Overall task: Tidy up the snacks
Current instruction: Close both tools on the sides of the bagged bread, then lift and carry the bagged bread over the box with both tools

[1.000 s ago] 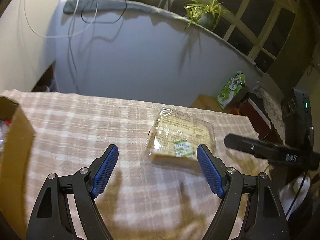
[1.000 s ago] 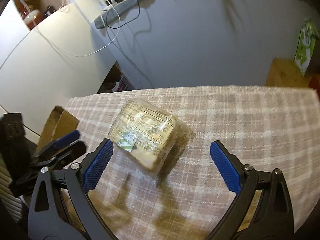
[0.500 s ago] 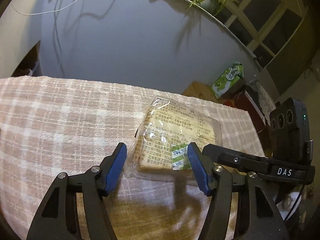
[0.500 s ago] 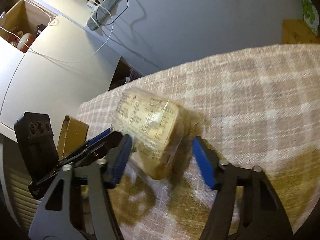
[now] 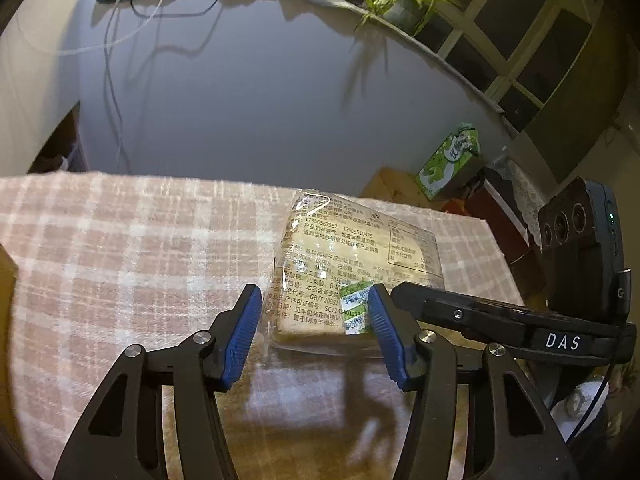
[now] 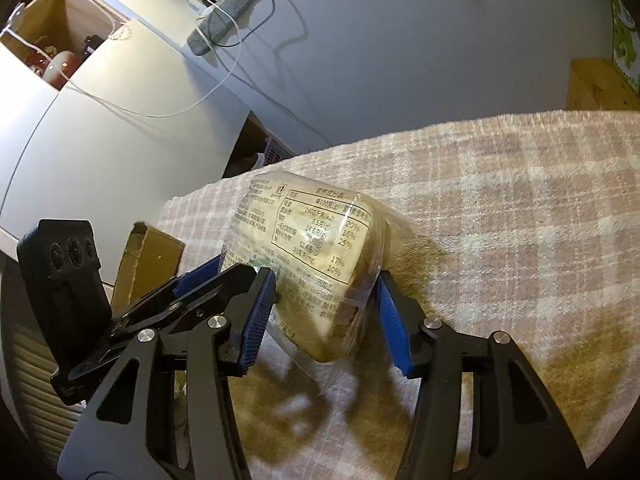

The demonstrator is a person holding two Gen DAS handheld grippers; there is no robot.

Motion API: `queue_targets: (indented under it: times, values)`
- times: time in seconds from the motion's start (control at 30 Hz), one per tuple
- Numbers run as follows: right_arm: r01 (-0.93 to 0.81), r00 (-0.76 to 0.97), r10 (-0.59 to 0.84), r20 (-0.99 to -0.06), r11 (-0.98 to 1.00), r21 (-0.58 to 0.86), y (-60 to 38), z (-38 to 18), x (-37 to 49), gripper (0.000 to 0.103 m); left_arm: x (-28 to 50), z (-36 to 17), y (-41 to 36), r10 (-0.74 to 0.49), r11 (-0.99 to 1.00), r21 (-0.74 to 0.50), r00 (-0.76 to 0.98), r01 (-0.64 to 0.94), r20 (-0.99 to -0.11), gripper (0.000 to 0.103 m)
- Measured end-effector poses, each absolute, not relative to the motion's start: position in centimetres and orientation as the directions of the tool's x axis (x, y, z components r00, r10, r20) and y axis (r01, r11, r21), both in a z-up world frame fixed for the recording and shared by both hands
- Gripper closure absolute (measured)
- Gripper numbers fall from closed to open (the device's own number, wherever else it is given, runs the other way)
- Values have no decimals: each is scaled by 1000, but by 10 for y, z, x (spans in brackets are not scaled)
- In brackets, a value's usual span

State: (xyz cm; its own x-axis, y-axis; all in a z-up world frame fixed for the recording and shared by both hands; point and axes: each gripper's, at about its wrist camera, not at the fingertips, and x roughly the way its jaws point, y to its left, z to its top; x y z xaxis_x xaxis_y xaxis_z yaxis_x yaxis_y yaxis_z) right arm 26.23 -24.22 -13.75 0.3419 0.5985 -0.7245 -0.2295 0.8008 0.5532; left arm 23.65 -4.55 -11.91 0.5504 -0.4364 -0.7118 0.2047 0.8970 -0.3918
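Clear-wrapped bread pack (image 6: 320, 264), printed label up

The worktop (image 5: 120, 260) is covered by a pink-and-cream checked cloth (image 6: 520, 200) that reaches its far edge. On the cloth lies a clear-wrapped snack packet (image 5: 352, 264), printed label side up, with a small green sticker (image 5: 354, 304) at its near end; in the right wrist view its near end looks tilted up off the cloth. Left of the packet, at the worktop's left edge, stands an open cardboard box (image 6: 148, 256), only one flap of it showing.
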Motion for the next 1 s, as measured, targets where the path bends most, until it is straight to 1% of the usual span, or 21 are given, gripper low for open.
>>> queue_targets:
  times: [0.27, 0.63, 1.0]
  values:
    - [-294, 385, 610, -692, 792, 535, -233, -91, 243, 49, 209, -76, -34, -418, 906, -356, 618, 230, -665, 49]
    - [-398, 419, 626, -658, 778, 486, -193, -31, 207, 49, 163, -35, -3, -388, 915, -340, 702, 217, -597, 49]
    - [-508, 387, 666, -638, 731, 456, -121, -6, 183, 49, 120, -16, 57, -312, 935, -325, 763, 141, -566, 49]
